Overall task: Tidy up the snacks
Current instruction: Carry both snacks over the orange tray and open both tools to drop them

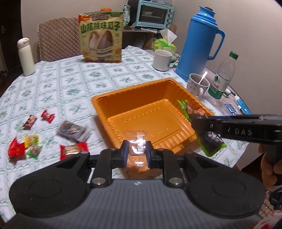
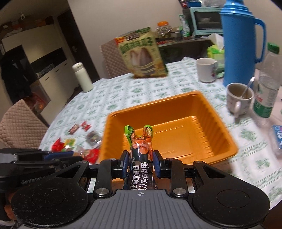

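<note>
A round table is covered by a white cloth printed with green floral squares. A chair with quilted beige upholstery is set against its far side, and a second quilted chair is seen at the left. Plain pale walls are seen behind. A light-blue toaster oven is placed on a dark shelf. White cabinets and a dark doorway are seen at the left.

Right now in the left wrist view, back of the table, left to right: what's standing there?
White flask → sunflower seed bag → white mug → blue thermos → mug with spoon → water bottle.
</note>
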Available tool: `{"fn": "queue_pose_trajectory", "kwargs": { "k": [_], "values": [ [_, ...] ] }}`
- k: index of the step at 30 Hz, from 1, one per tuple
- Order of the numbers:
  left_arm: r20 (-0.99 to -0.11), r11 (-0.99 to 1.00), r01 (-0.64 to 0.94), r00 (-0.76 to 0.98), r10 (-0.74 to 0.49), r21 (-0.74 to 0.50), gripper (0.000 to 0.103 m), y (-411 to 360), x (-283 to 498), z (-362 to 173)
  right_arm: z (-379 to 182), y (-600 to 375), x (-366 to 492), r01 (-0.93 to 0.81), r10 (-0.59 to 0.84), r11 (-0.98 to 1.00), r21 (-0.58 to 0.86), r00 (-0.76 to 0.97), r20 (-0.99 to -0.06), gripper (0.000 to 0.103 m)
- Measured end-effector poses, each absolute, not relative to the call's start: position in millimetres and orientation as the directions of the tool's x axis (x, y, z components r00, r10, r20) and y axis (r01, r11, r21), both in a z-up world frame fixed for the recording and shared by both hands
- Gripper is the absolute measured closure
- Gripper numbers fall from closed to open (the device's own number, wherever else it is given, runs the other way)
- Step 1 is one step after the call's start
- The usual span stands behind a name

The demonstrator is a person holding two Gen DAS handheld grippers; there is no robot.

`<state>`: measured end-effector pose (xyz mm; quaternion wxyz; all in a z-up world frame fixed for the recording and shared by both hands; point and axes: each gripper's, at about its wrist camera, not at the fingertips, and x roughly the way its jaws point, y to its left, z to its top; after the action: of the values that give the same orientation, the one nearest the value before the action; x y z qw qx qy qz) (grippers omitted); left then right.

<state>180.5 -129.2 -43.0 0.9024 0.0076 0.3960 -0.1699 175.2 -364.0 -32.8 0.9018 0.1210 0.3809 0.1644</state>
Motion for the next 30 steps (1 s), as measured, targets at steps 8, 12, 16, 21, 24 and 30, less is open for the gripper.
{"fn": "queue_pose_trajectory", "kwargs": {
  "k": [8,12,16,21,24,30],
  "values": [
    [-0.724,0.954,0.287,0.641,-0.254,-0.081,0.085,-158,209,-50,-40,-390,207,-0.203,0.377,0.922,0.330,0.665,-0.645,0.073],
    [-0.740,0.961,0.265,0.632,-0.232,-0.076,0.085,-166,225,-58,-46,-395,223,-0.215,0.377,0.923,0.318,0.664,-0.645,0.073],
    [-0.754,0.965,0.248,0.619,-0.221,-0.080,0.085,-174,236,-66,-56,-399,239,-0.224,0.376,0.925,0.307,0.657,-0.654,0.073],
    [-0.768,0.969,0.239,0.608,-0.200,-0.063,0.085,-184,248,-74,-68,-403,257,-0.239,0.375,0.927,0.291,0.647,-0.664,0.073],
    [-0.776,0.971,0.231,0.601,-0.192,-0.060,0.085,-188,254,-78,-77,-405,265,-0.239,0.373,0.928,0.287,0.632,-0.679,0.073],
    [-0.786,0.973,0.226,0.591,-0.179,-0.051,0.085,-194,260,-84,-92,-406,274,-0.233,0.366,0.931,0.282,0.607,-0.706,0.073]
  ]
}}
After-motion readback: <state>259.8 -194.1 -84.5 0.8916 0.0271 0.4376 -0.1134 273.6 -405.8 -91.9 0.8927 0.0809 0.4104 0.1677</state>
